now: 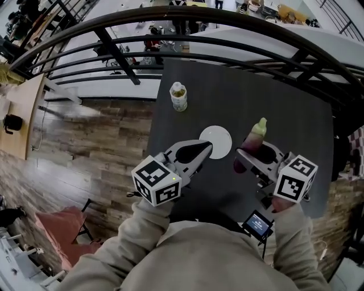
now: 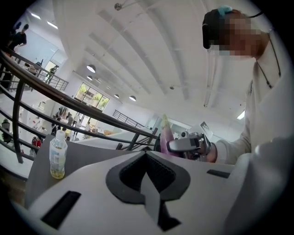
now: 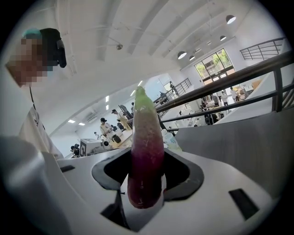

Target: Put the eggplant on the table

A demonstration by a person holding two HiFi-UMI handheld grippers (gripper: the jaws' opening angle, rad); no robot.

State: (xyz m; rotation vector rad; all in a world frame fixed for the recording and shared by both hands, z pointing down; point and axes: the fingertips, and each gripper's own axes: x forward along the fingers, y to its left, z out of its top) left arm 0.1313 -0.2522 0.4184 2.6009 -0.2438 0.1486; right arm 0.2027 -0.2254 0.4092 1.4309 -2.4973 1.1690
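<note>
readable text: none | bottle label: too small to read | small screen: illegible

**An upper gallery in a large, bright lab or workshop hall**

Below the left claw and the right claw a dark grey square table stands on a brown wood-plank floor. Just beyond the claws, a black curved metal railing of several bars fences the gallery's edge. Past that rail, ahead of the right claw, people in light tops stand at benches beside grey boxy machines. High above both claws, a white ribbed ceiling carries round lamps. Tall multi-pane windows fill the far wall, up and to the right of the right claw.
</note>
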